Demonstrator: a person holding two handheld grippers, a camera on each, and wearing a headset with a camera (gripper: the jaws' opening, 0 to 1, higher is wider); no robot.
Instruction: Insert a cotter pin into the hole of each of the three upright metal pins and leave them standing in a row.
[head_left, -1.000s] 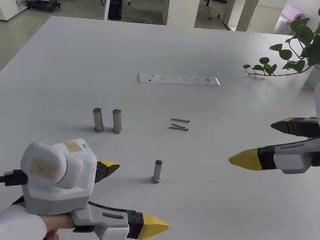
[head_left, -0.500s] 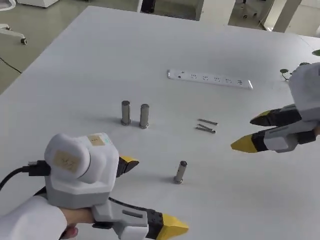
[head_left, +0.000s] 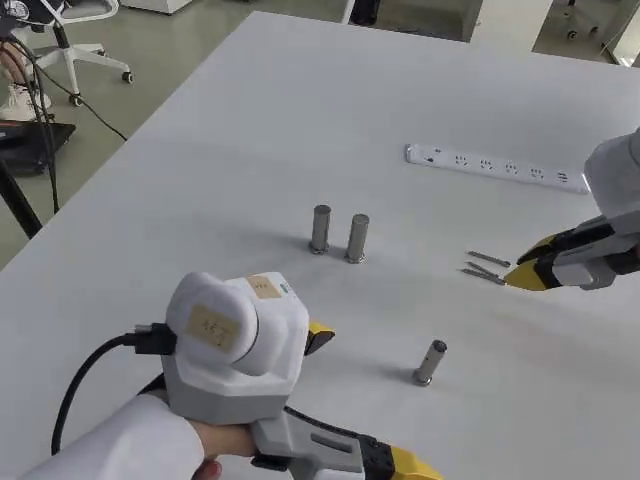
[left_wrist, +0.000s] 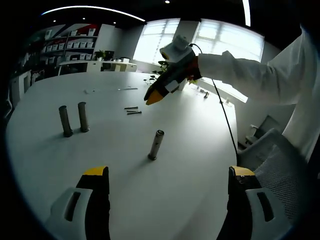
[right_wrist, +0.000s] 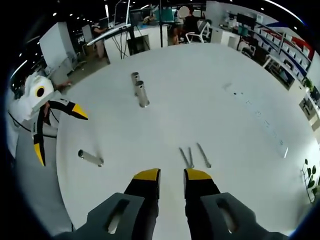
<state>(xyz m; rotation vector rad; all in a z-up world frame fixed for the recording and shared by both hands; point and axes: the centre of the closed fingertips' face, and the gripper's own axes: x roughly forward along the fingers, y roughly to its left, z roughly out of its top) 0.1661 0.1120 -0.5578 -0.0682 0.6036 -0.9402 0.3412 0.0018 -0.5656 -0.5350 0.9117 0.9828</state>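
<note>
Right gripper (right_wrist: 171, 176) jaws slightly parted, empty; cotter pins (right_wrist: 192, 156) flat just ahead of tips, long axes running roughly away. Left gripper (left_wrist: 168, 172) gaping, farther off.

The left hand-held gripper (head_left: 368, 400) sits low and near, gripped by a hand (head_left: 222, 442) in a white sleeve (head_left: 100, 455), its jaws spread wide. The right hand-held gripper (head_left: 527, 272) reaches in from the right, its jaws drawn close with a narrow gap between them.
</note>
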